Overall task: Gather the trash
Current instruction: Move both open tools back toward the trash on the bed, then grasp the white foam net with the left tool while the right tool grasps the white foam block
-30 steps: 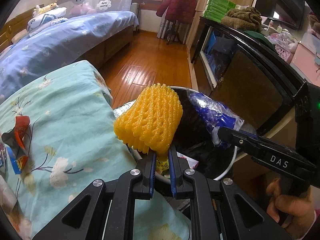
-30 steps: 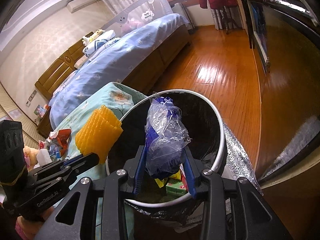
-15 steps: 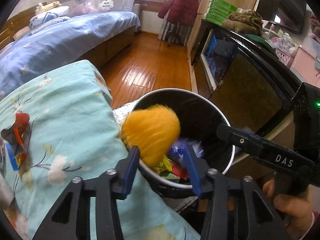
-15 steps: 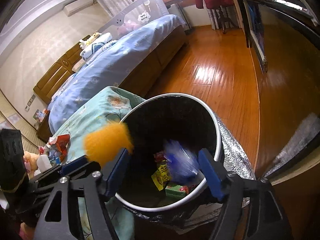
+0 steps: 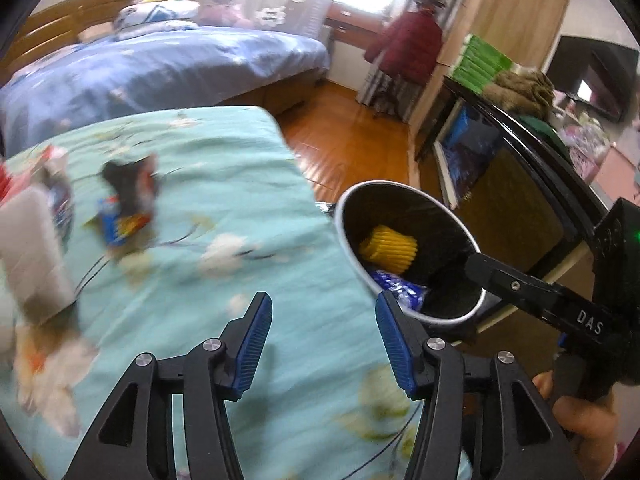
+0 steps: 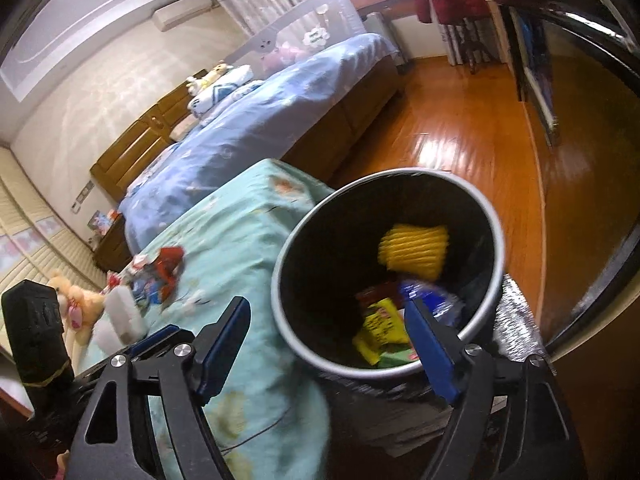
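A black trash bin with a white rim (image 5: pixel 344 216) (image 6: pixel 496 236) stands beside the teal flowered bedspread (image 5: pixel 224 240) (image 6: pixel 248 232). Inside it lie the yellow foam net (image 5: pixel 388 246) (image 6: pixel 414 250), the blue plastic bag (image 5: pixel 396 290) (image 6: pixel 436 300) and a yellow wrapper (image 6: pixel 380 332). My left gripper (image 5: pixel 324 340) is open and empty over the bedspread, left of the bin. My right gripper (image 6: pixel 330 340) is open and empty at the bin's near rim; it also shows in the left wrist view (image 5: pixel 532 296). Blurred wrappers (image 5: pixel 124 200) (image 6: pixel 160 276) lie on the bedspread.
A white box-like object (image 5: pixel 32 252) stands at the bedspread's left, blurred. A blue-covered bed (image 5: pixel 160 68) lies beyond. A dark cabinet (image 5: pixel 520 184) stands right of the bin. Wooden floor (image 6: pixel 460 136) runs between bed and cabinet. A plush toy (image 6: pixel 76 300) sits at far left.
Both grippers opened and let go; the yellow foam net and the blue plastic bag dropped into the bin. My left gripper then swung left over the bedspread.
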